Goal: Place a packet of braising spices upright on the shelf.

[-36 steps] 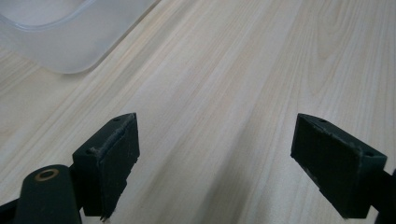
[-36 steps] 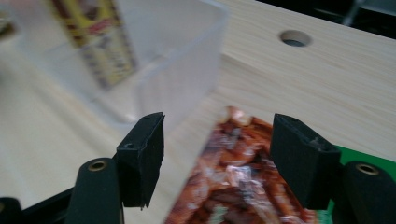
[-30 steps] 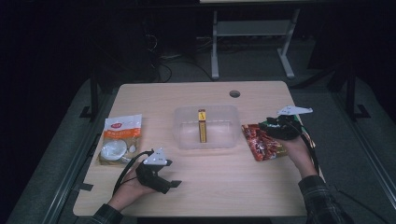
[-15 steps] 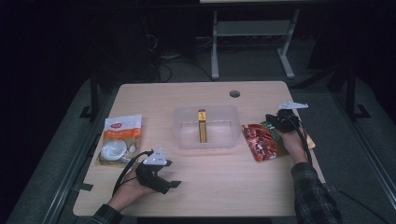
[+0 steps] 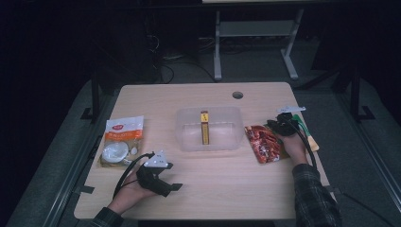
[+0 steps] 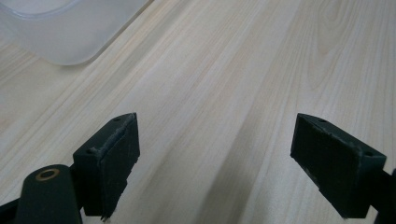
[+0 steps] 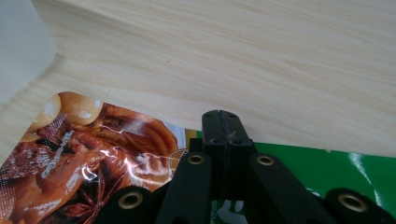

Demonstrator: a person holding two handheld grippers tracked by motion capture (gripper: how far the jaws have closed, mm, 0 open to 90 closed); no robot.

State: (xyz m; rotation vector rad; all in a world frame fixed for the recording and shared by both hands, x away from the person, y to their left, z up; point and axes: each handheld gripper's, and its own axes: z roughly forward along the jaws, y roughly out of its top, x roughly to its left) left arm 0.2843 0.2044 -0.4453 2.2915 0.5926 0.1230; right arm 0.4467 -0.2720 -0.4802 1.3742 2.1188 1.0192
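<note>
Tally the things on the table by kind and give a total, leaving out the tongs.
Snack packets: 3 (white and orange, red, green)
Clear plastic tubs: 1
Yellow stick packs: 1
Total: 5

The left tongs point(image 5: 176, 187) lie low at the near left of the tabletop point(image 5: 227, 179), held by the left hand point(image 5: 132, 194), the forearm coming in from the bottom edge. Their 2 jaws stand wide apart with nothing between them. The right tongs point(image 5: 273, 125) sit at the right side, gripped by the right hand point(image 5: 294, 145) in a plaid sleeve point(image 5: 314, 198). Their jaws have just been closing and now meet tip to tip; whether anything is pinched cannot be told.
</note>
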